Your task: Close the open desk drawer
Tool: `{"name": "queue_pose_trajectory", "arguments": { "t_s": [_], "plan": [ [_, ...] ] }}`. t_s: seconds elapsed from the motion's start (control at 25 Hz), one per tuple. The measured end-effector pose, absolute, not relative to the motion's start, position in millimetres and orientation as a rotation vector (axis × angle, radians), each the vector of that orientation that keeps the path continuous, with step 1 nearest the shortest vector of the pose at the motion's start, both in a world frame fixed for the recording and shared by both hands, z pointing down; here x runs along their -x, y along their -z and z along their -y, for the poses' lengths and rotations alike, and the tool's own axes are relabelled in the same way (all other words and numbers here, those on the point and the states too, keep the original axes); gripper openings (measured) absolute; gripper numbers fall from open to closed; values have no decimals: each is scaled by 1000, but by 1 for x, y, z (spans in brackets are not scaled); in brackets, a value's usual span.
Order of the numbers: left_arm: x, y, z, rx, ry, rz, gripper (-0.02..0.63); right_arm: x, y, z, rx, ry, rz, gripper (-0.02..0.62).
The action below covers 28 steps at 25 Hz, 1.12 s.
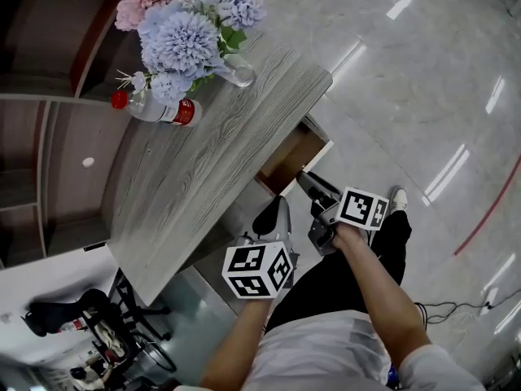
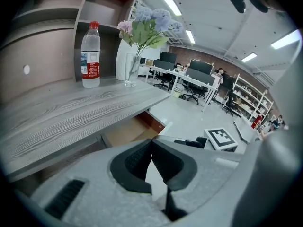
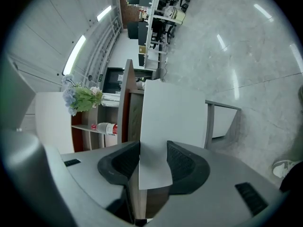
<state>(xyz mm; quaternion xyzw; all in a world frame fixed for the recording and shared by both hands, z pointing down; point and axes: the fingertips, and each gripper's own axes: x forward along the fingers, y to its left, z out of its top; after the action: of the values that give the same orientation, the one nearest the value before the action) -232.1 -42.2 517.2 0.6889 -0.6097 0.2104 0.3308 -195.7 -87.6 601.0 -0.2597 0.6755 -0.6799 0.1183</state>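
The grey wood desk [image 1: 203, 161] has its drawer [image 1: 289, 160] pulled out under the right end, brown inside with a white front [image 3: 173, 122]. My right gripper [image 1: 308, 182] reaches to that front; in the right gripper view its jaws [image 3: 153, 145] stand on either side of the white panel's edge, and the panel fills the gap between the pads. My left gripper [image 1: 273, 214] hangs just below the desk edge, left of the drawer, with nothing in it. Its fingertips [image 2: 151, 142] meet, shut. From the left gripper view the drawer [image 2: 132, 131] lies open beyond them.
A water bottle [image 1: 155, 108] with a red cap and a glass vase of flowers [image 1: 191, 31] stand on the desktop's far end. Wooden shelves [image 1: 49, 72] rise behind the desk. Black office chairs [image 1: 98, 316] sit at the lower left. Glossy floor [image 1: 423, 96] spreads to the right.
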Motion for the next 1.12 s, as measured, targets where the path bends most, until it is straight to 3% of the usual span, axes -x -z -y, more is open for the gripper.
{"name": "queue_pose_trajectory", "arguments": {
  "t_s": [1.12],
  "plan": [
    [242, -510, 57, -1834, -584, 1595, 3, 241, -593, 130, 615, 1970, -2029, 175]
  ]
}}
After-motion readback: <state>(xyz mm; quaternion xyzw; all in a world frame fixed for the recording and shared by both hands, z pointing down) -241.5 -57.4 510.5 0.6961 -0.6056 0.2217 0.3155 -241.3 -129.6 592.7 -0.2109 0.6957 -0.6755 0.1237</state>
